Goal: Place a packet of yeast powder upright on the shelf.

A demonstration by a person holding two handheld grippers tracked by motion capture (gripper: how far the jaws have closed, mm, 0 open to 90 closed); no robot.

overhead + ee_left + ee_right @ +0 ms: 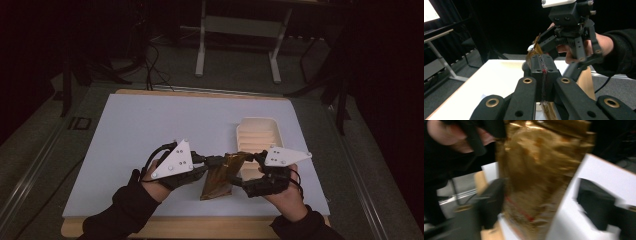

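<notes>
A golden-brown foil pouch [221,176] hangs just above the white table top [150,130] at the front middle. My left gripper [217,161] comes in from the left and is shut on the pouch's upper edge. In the left gripper view its jaws [541,63] pinch the crinkled foil [534,51]. My right gripper [247,170] faces it from the right. In the blurred right gripper view the pouch [536,170] sits between my right gripper's [541,195] jaws. The left jaw is close to the foil and the right jaw stands clear of it.
A cream ribbed tray [257,131] lies on the table right behind the right gripper. The table's wooden front edge [200,227] runs below both hands. A grey stand's legs [237,30] and floor cables [150,65] are beyond the far edge.
</notes>
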